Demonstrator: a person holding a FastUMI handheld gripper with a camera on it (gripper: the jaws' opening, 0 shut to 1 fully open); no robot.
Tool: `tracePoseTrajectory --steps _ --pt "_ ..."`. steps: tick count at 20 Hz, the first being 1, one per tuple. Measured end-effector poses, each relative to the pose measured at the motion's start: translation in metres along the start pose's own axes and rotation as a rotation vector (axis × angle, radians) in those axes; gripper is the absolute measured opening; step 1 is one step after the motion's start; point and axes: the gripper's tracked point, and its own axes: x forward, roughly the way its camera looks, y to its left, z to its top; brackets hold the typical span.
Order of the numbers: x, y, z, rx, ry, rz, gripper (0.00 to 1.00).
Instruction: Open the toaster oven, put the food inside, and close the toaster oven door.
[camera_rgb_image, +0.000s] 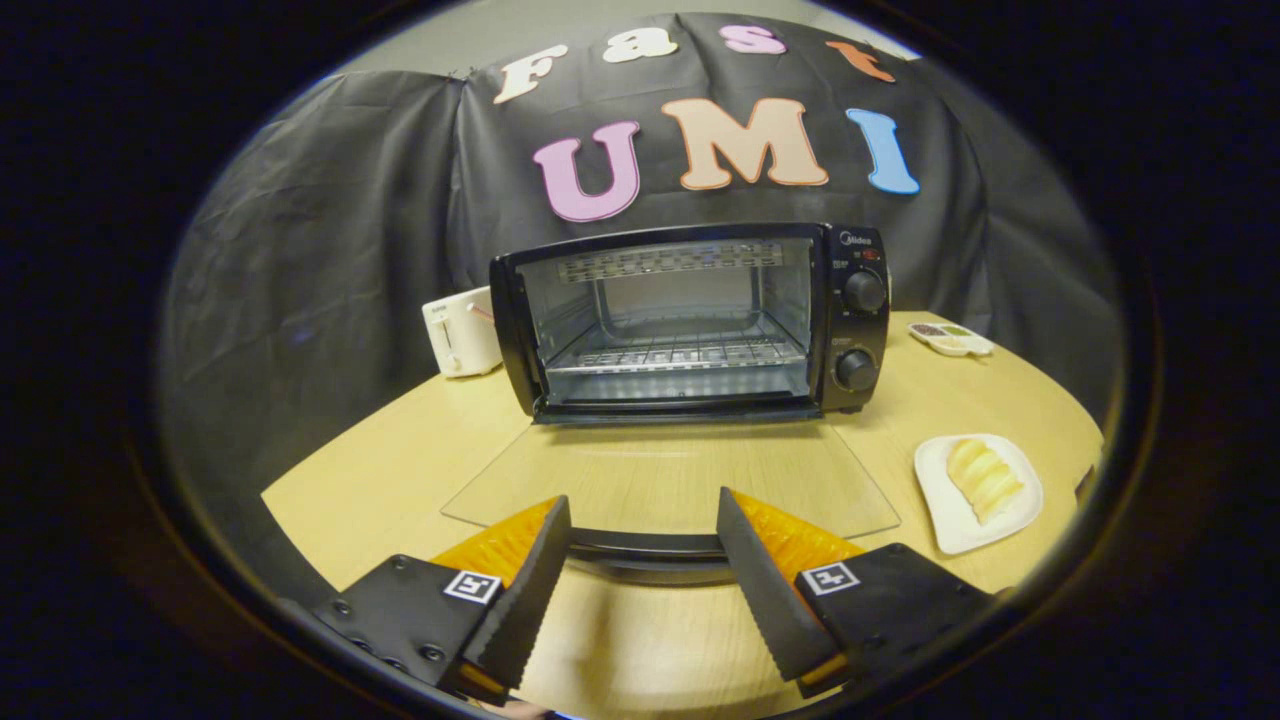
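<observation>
A black toaster oven (690, 320) stands at the back of the wooden table with its glass door (670, 480) folded down flat toward me. Its wire rack (680, 355) is bare. The door's dark handle (645, 548) runs across just ahead of my gripper (645, 530), between the two fingertips. The fingers stand wide apart and hold nothing. A pale, sliced piece of food (985, 478) lies on a white plate (950, 530) to the right of the door, beyond my right finger.
A white pop-up toaster (460, 332) sits left of the oven. A small white dish with dark and green bits (950, 338) sits at the back right. The wooden table (400, 470) curves away on both sides; black cloth walls it in.
</observation>
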Motion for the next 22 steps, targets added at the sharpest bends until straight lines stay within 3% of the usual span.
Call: tracePoseTrajectory --steps 13,22 --pt "-0.029 -0.010 0.040 0.061 -0.102 0.062 0.94" --pt "-0.056 -0.136 0.076 0.055 -0.149 -0.141 0.94"
